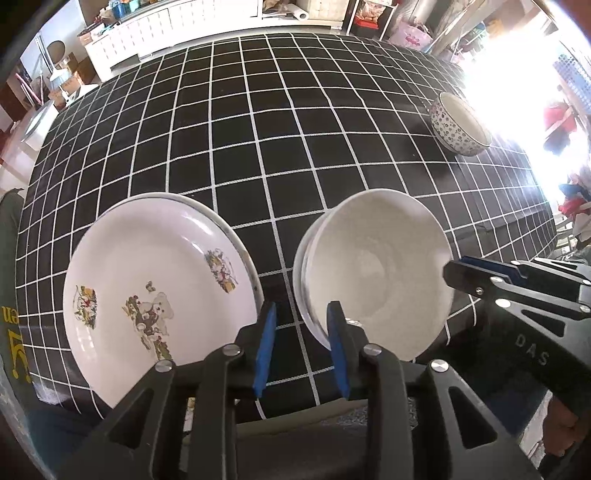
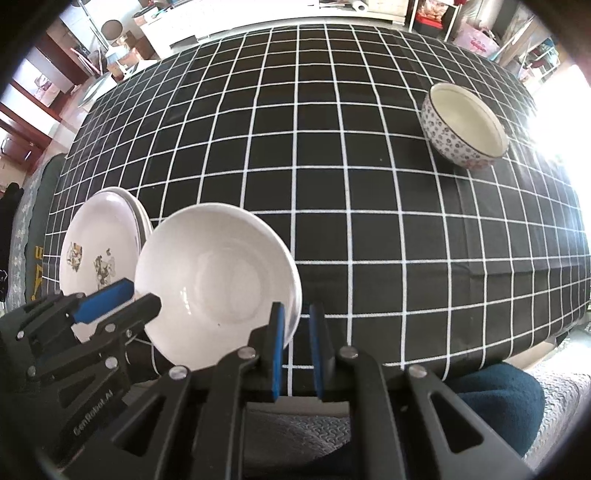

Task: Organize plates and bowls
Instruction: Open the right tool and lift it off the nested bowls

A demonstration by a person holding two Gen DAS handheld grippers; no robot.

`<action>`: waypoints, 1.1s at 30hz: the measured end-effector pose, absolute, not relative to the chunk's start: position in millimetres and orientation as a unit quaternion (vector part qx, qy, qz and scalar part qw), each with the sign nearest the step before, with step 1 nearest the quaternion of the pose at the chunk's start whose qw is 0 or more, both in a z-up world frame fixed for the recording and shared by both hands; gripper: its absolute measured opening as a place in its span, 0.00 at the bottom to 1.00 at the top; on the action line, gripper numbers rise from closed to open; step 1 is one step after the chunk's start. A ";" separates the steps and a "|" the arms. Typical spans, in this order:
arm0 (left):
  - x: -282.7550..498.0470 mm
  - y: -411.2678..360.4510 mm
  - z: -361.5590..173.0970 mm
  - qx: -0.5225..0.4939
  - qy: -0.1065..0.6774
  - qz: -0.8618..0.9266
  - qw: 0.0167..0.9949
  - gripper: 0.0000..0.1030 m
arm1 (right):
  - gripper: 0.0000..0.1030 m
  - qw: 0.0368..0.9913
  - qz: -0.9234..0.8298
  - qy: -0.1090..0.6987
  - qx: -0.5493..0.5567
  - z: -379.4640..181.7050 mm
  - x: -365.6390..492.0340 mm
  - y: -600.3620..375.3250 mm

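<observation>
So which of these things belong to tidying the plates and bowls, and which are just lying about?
For the job:
stacked plates
white bowls
patterned bowl

Lying about:
checked tablecloth
paper roll
pink bag

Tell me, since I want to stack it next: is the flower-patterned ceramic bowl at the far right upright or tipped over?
Upright. The flower-patterned ceramic bowl sits on its base on the black checked tablecloth, rim up, its pale inside empty.
</observation>
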State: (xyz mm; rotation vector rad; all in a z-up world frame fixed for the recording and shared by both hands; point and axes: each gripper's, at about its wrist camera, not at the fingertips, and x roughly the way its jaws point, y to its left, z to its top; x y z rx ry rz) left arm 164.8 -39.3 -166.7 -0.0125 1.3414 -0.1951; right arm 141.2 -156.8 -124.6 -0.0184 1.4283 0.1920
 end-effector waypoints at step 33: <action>184.0 -89.7 -76.7 -0.044 0.560 -0.163 0.811 0.49 | 0.51 0.807 0.057 0.587 0.031 -41.5 158.3 -230.0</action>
